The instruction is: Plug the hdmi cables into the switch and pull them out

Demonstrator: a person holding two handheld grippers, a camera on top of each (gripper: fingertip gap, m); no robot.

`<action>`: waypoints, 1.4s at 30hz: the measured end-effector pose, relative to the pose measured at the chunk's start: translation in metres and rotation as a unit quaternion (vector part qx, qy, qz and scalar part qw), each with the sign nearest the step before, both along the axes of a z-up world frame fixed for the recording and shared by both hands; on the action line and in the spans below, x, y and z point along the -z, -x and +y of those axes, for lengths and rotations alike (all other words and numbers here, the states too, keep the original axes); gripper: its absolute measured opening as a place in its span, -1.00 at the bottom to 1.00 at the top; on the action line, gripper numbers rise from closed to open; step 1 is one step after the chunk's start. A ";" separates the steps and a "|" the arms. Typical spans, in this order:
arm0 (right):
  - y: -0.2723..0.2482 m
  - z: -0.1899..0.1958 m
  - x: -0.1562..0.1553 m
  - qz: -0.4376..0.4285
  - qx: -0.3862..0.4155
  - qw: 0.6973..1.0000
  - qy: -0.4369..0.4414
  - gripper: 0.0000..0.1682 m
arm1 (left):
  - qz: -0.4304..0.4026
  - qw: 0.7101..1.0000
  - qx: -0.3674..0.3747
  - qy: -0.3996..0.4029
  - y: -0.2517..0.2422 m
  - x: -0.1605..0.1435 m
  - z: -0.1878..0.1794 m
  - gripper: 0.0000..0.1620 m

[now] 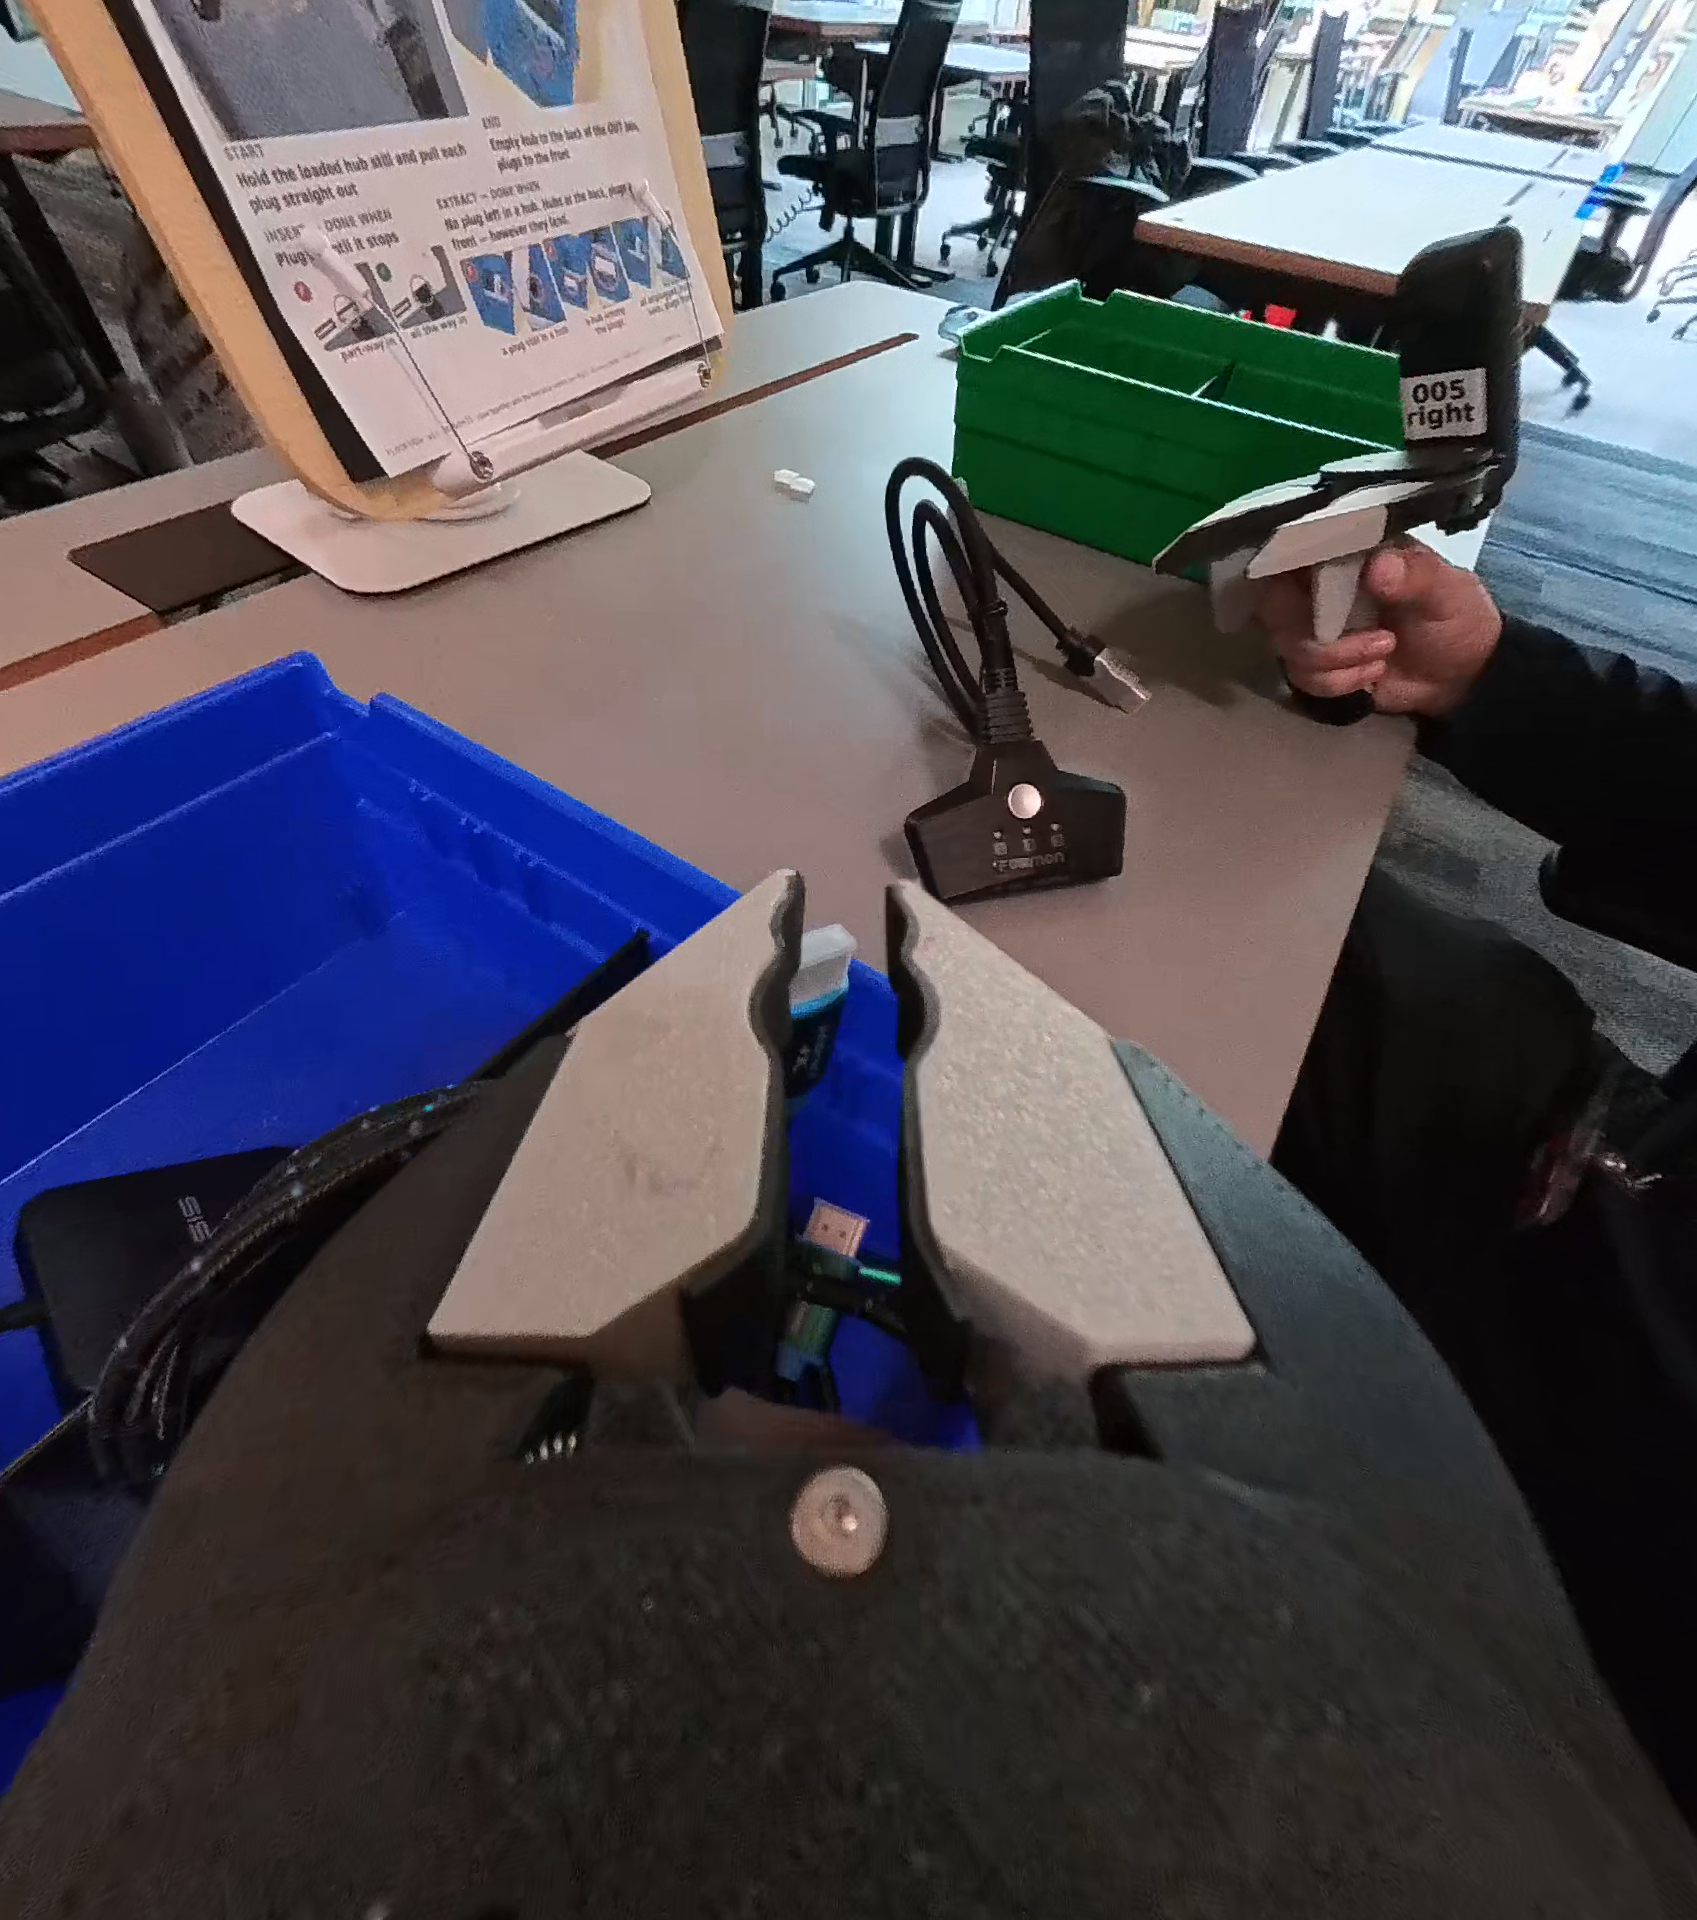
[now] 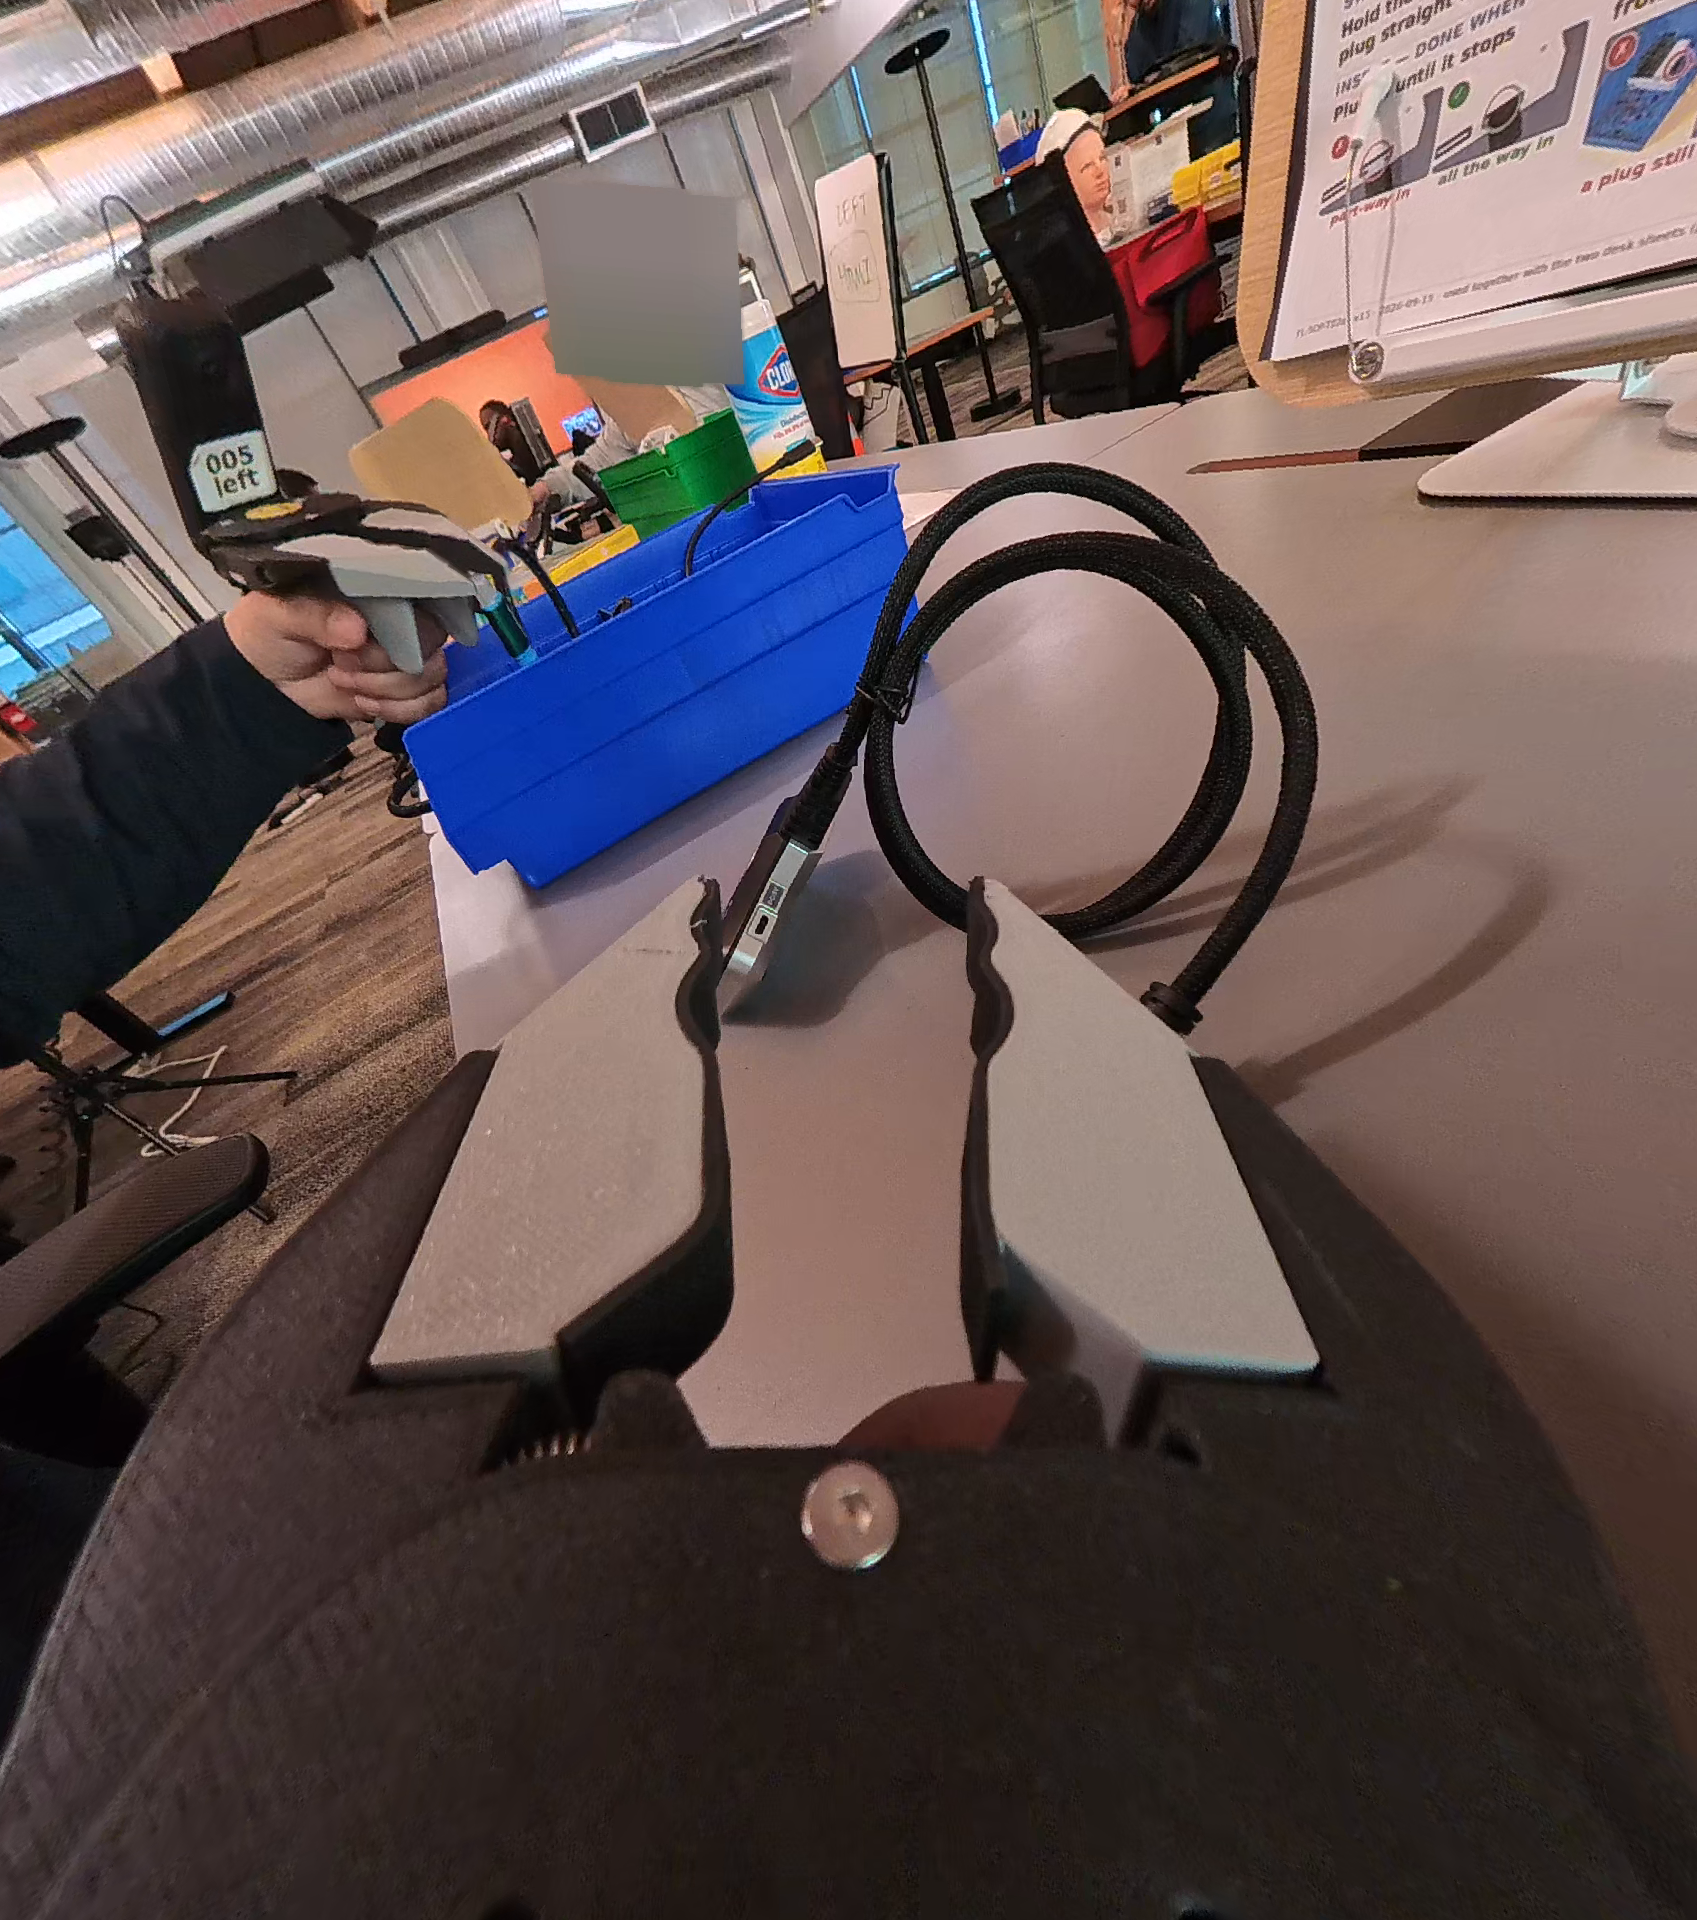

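Two tongs, left gripping one blue plug, right parted, empty, one switch, two bins.

Each hand-held gripper has two flat grey fingers with wavy black edges, set in a rough black body with one shiny silver screw. The right hand-held gripper looks the same, with a grey handle, a black box on top and a white sticker. The person wears dark sleeves.
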State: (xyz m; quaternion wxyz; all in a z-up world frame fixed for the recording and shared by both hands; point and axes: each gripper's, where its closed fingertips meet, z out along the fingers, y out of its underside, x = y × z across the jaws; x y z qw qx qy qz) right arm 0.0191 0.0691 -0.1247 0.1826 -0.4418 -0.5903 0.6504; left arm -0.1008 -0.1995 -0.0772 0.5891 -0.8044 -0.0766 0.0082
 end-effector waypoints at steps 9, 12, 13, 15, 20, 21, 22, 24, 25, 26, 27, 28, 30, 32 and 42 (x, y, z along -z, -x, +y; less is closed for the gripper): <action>0.000 0.000 0.000 -0.001 -0.002 1.000 0.000 -0.47 | 0.052 0.998 0.009 0.017 -0.001 0.000 -0.005 -0.90; 0.000 0.000 0.000 -0.001 -0.002 1.000 0.000 -0.47 | 0.064 0.998 0.002 0.027 -0.001 0.001 -0.003 -0.84; 0.000 0.000 0.000 -0.001 -0.002 1.000 0.000 -0.47 | 0.069 0.997 -0.012 0.035 0.003 0.002 -0.004 -0.63; 0.000 0.000 0.000 0.000 -0.001 1.000 0.000 -0.47 | 0.072 0.996 -0.032 0.047 0.009 0.003 -0.006 -0.38; 0.000 0.000 0.000 0.000 -0.001 1.000 0.000 -0.47 | 0.108 0.969 -0.214 0.064 0.062 -0.012 -0.033 -0.24; 0.000 0.000 0.000 0.000 -0.001 1.000 0.000 -0.47 | 0.111 0.948 -0.287 0.079 0.080 -0.014 -0.050 -0.26; 0.000 0.000 0.000 0.000 -0.002 1.000 -0.001 -0.47 | 0.114 0.922 -0.356 0.102 0.094 -0.014 -0.069 -0.32; 0.000 -0.001 0.001 -0.001 -0.002 1.000 -0.002 -0.47 | 0.135 0.891 -0.414 0.132 0.100 -0.016 -0.090 -0.31; 0.000 -0.001 0.001 -0.002 -0.002 1.000 -0.002 -0.47 | 0.149 0.890 -0.410 0.132 0.095 -0.018 -0.089 -0.30; 0.000 0.000 0.001 -0.002 -0.002 1.000 -0.001 -0.47 | 0.159 0.892 -0.405 0.125 0.087 -0.021 -0.087 -0.30; 0.000 0.000 0.001 -0.002 -0.001 1.000 -0.001 -0.47 | 0.165 0.896 -0.396 0.119 0.079 -0.022 -0.083 -0.30; 0.000 0.000 0.001 -0.002 -0.001 1.000 0.000 -0.47 | 0.166 0.901 -0.384 0.115 0.068 -0.021 -0.079 -0.30; 0.000 0.000 0.001 -0.003 0.000 1.000 -0.002 -0.47 | 0.165 0.910 -0.366 0.102 0.048 -0.020 -0.071 -0.27; 0.000 -0.001 0.002 -0.001 0.001 1.000 -0.011 -0.47 | 0.162 0.918 -0.351 0.086 0.029 -0.020 -0.065 -0.23; 0.023 -0.065 0.026 -0.047 0.045 0.981 -0.185 -0.35 | 0.103 0.951 -0.286 -0.055 -0.022 -0.042 -0.021 -0.14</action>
